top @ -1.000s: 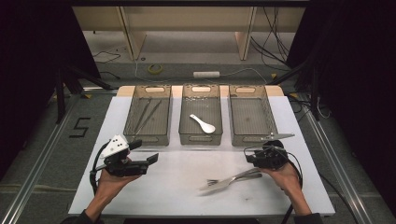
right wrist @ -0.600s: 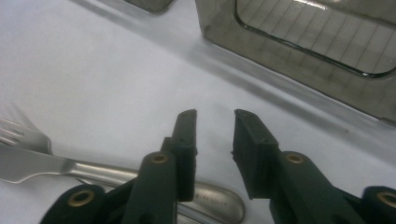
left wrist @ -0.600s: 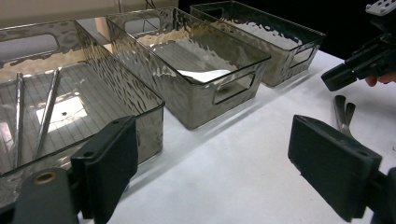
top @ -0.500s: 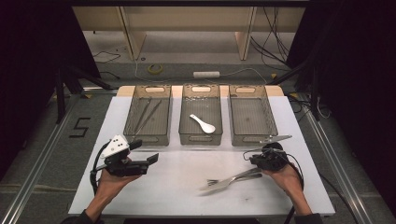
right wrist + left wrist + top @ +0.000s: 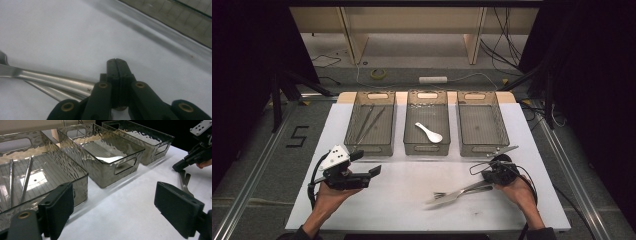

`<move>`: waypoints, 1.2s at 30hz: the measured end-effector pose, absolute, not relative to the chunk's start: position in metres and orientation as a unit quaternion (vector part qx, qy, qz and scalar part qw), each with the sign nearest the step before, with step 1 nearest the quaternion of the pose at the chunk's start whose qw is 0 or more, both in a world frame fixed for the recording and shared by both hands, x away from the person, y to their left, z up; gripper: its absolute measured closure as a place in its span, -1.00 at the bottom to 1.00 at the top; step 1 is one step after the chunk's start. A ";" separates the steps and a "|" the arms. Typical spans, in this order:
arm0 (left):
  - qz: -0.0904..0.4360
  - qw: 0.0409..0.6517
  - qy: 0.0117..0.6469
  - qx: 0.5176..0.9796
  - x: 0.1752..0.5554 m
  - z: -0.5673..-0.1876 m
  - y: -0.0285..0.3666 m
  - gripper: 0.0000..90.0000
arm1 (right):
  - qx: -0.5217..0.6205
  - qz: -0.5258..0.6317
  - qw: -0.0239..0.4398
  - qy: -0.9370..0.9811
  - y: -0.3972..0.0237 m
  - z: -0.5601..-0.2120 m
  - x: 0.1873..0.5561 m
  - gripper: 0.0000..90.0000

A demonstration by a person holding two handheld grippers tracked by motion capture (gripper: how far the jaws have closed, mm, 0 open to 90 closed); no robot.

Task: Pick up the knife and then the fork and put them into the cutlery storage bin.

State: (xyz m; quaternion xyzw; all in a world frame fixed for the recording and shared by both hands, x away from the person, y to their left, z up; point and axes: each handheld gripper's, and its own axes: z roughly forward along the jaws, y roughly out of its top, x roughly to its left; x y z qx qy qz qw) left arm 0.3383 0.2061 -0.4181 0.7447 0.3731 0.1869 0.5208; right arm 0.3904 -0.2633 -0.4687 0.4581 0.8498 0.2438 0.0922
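Down at the right side of the table, the right gripper (image 5: 490, 181) has its black jaws pressed flat together, pad against pad, as its own view (image 5: 116, 67) shows. The handles of two metal utensils (image 5: 47, 81) run in under the jaws from the left, so the tips sit right over the handle ends; whether metal is actually pinched between the pads cannot be told. From the high view the utensils (image 5: 457, 192) lie as a crossed pair on the white table (image 5: 402, 205), a fork's tines pointing left toward the table's middle, the handles reaching back to the gripper in the person's right hand (image 5: 519, 192).

Across the table, the left gripper (image 5: 362, 175) rests low in the left hand (image 5: 329, 197), its two pads (image 5: 58, 206) standing wide apart with nothing between them, aimed across the bare white surface toward the utensils.

Beyond both grippers, three smoky transparent bins stand in a row along the far edge. The left bin (image 5: 369, 145) holds a pair of thin metal sticks (image 5: 368, 122) lying lengthwise. The middle bin (image 5: 427, 145) holds a white spoon (image 5: 429, 132). The right bin (image 5: 482, 145) shows only its ribbed floor.
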 end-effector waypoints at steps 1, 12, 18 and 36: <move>0.187 0.521 0.373 0.744 0.339 -0.418 0.206 -0.65 | 0.460 0.241 0.090 0.850 -0.263 -0.468 0.390 1.00; 0.187 0.521 0.373 0.744 0.338 -0.418 0.207 -0.65 | 0.464 0.222 0.072 0.854 -0.264 -0.465 0.376 1.00; 0.186 0.521 0.371 0.746 0.339 -0.418 0.205 -0.65 | 0.466 0.221 0.067 0.854 -0.266 -0.465 0.365 1.00; 0.187 0.520 0.366 0.749 0.339 -0.418 0.203 -0.65 | 0.444 0.210 0.060 0.869 -0.266 -0.463 0.342 1.00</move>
